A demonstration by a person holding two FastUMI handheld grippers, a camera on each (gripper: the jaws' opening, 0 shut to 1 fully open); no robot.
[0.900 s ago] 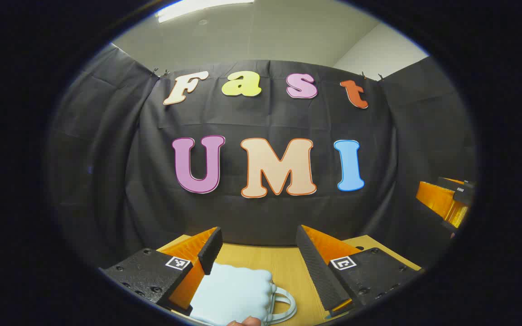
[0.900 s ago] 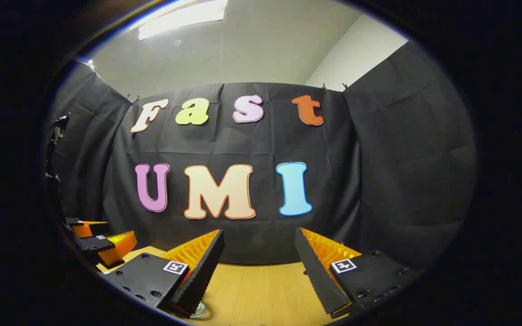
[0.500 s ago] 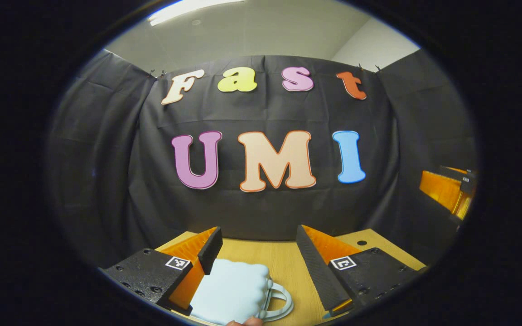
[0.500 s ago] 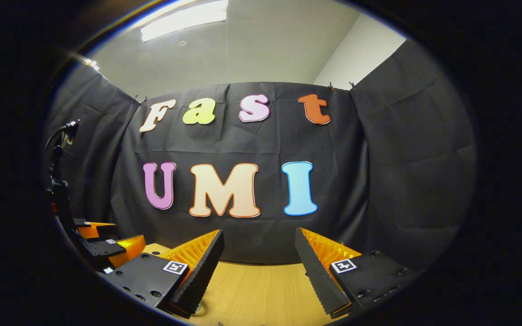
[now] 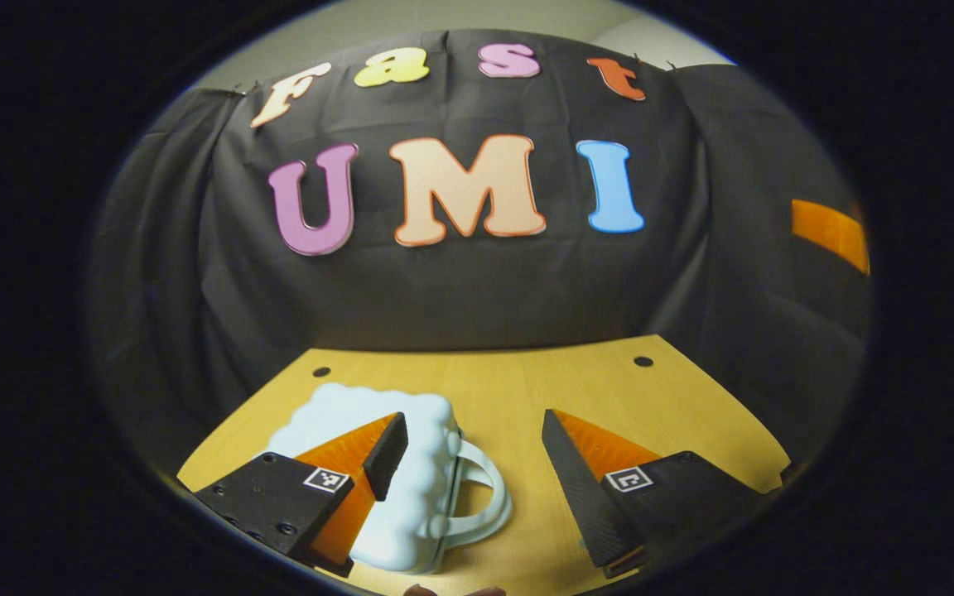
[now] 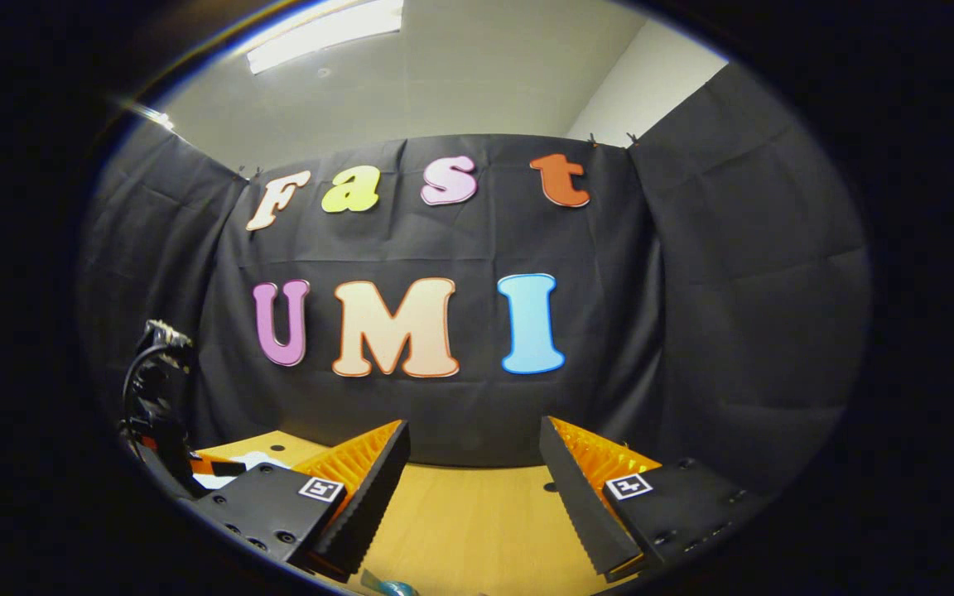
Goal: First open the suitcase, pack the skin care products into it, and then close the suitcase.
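Observation:
A small pale blue suitcase with a bumpy, cloud-like outline lies on the wooden table, its looped handle pointing right. It looks closed. My left gripper is open above the table; its left finger overlaps the suitcase and its right finger stands clear of the handle. My right gripper is open too, with only bare table between its fingers. A small blue-green item peeks in at the bottom edge of the right gripper view; I cannot tell what it is.
The table has two small round holes near its far edge, where the black cloth wall rises. The other gripper's body and cable show at far left in the right gripper view, and a finger at the bottom of the left gripper view.
The left gripper has tipped downward, bringing much more of the table and the whole suitcase into view. In the right gripper view the other gripper has dropped lower.

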